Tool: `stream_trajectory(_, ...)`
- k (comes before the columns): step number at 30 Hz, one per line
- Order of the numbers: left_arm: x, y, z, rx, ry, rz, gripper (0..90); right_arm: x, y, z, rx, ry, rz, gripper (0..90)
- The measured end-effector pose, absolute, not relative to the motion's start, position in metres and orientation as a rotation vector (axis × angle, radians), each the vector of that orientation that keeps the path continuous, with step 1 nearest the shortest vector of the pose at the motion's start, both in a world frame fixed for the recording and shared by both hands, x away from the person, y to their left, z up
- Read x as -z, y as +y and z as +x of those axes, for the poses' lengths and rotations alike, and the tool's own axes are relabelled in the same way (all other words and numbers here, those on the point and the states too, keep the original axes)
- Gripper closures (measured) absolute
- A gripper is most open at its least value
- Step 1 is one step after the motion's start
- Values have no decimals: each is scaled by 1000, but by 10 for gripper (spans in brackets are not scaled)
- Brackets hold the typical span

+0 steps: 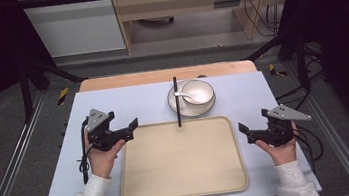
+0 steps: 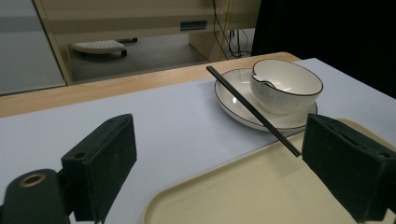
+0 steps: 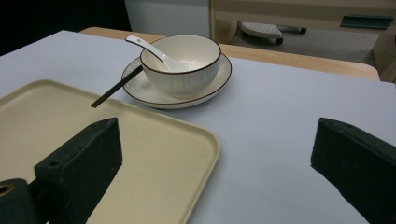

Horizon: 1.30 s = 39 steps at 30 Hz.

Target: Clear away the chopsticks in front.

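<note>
While both hand-held grippers hover spread and empty, left hand-held gripper (image 1: 128, 129) and right hand-held gripper (image 1: 247, 132) flank the bare tray (image 1: 182, 177). Bowl (image 1: 198, 91) with spoon (image 1: 185, 94) sits on plate (image 1: 179, 108) beyond it; chopsticks (image 1: 177, 102) bridge plate and tray rim. Judgement: nothing loaded yet; all moving remains.
</note>
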<state>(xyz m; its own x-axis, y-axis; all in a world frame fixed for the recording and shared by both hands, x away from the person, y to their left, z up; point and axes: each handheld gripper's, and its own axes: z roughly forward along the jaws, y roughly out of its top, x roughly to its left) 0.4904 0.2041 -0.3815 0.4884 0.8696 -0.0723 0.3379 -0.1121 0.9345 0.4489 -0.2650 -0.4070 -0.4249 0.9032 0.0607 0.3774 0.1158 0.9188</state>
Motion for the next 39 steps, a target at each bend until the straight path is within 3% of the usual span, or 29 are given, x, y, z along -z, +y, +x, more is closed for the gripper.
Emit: stream_trajectory(39,403,123,553,-623,1065,1806,171,409,-262,454,-1275,1885,1251,29)
